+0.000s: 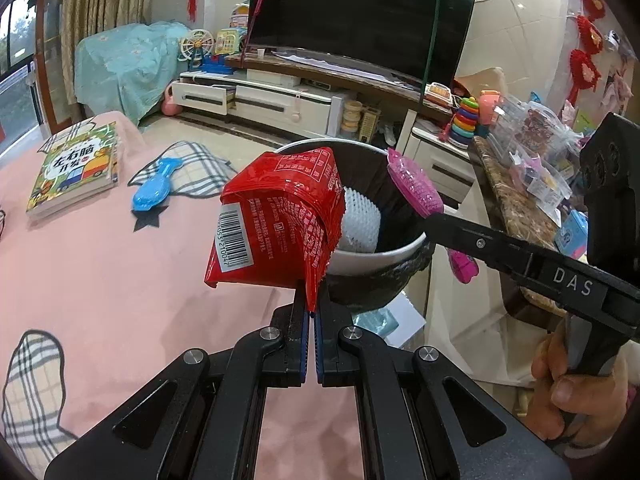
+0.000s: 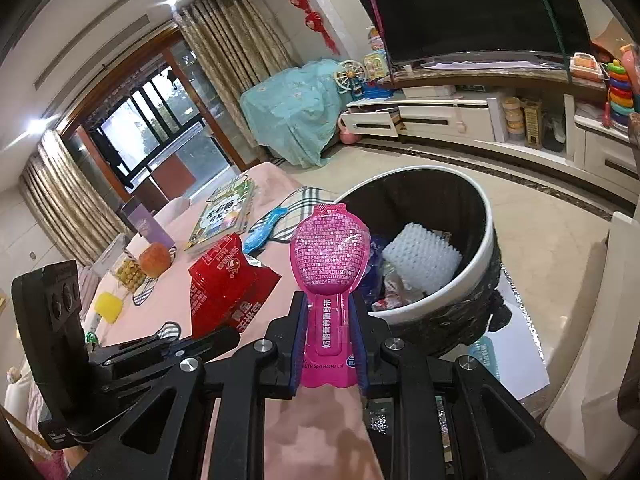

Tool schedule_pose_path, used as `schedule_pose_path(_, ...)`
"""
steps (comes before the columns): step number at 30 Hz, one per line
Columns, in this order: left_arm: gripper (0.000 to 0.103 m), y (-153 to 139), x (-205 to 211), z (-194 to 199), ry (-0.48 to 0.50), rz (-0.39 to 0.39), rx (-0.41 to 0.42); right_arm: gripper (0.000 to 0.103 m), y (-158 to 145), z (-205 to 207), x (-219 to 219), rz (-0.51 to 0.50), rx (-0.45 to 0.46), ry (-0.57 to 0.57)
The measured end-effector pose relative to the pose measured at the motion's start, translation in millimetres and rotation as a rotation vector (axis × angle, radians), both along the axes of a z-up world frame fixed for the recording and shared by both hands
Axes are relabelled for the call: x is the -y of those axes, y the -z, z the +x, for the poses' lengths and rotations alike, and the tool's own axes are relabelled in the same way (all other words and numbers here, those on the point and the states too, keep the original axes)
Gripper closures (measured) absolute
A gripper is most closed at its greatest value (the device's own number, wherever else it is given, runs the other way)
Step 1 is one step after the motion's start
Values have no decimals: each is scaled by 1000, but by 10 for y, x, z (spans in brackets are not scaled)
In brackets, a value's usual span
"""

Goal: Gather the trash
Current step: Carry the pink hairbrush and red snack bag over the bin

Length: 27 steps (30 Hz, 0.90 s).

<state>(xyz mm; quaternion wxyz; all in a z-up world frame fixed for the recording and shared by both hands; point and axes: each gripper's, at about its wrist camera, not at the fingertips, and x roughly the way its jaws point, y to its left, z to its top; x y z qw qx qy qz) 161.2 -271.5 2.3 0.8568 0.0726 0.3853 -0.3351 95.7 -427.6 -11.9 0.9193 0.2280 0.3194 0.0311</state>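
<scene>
My left gripper (image 1: 311,309) is shut on a corner of a crumpled red snack wrapper (image 1: 276,224) with a barcode, held up at the near rim of the bin (image 1: 392,254); the same red wrapper (image 2: 226,284) shows in the right wrist view. My right gripper (image 2: 329,340) is shut on the stem of a pink lollipop-shaped wrapper (image 2: 329,256), just short of the bin (image 2: 486,248). From the left wrist view that pink wrapper (image 1: 416,184) hangs over the bin's right rim. The bin is white-rimmed with a black liner and holds white foam (image 2: 420,258) and other scraps.
A pink blanket (image 1: 100,264) covers the table, with a children's book (image 1: 76,168) and a blue toy (image 1: 154,192) on it. Fruit (image 2: 154,258) and a yellow object (image 2: 108,306) lie further back. A TV cabinet (image 1: 280,100) stands behind the bin; a cluttered counter (image 1: 532,184) is to the right.
</scene>
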Motion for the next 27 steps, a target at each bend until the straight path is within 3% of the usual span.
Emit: schedule_pose_path(27, 101, -114, 431, 369, 13, 14, 22, 82, -38, 266, 355, 1, -14, 61)
